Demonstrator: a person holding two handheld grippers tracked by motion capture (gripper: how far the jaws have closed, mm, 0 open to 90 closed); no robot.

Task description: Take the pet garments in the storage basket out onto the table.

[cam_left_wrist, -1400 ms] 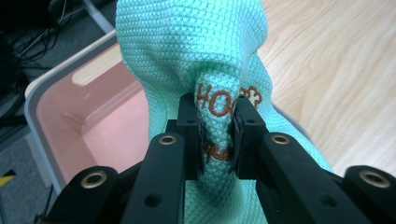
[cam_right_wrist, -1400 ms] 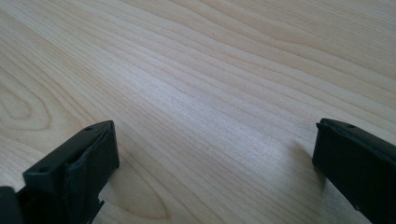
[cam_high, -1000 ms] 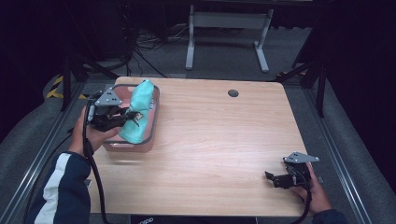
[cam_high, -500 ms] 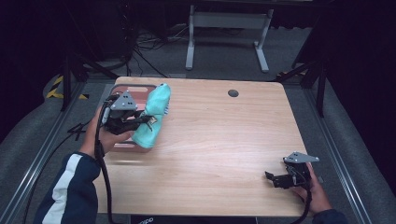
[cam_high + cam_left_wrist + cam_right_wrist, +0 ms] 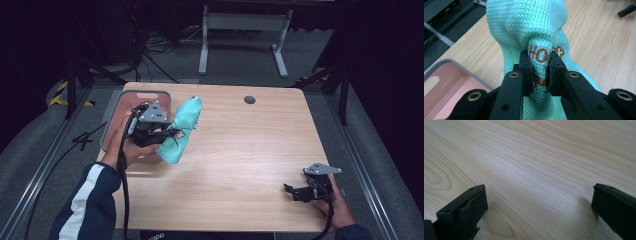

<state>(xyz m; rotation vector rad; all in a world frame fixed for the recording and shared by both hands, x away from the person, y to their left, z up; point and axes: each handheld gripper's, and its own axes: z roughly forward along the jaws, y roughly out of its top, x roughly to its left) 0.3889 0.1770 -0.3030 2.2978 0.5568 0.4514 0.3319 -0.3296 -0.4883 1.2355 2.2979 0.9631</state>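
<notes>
I see a mint-green cloth [image 5: 182, 131] with a fine waffle weave and orange-brown stitched letters on it. My left gripper [image 5: 539, 72] is black with brass-coloured rivets. At the far left sits a tray [image 5: 116, 116], pink inside with a grey rim. The table [image 5: 240, 165] is pale wood with darker wavy grain. My sleeve [image 5: 87, 200] is navy with a white stripe.

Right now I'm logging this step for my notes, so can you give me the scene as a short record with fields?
held item: teal cloth, pinched in the left claw, hanging over the table
cloth marking: orange stitched letters
bin: pink bin at the table's left edge, beside the cloth
right claw: jaws wide apart, nothing between them, low over bare wood
table hole: dark round hole near the far edge
</notes>
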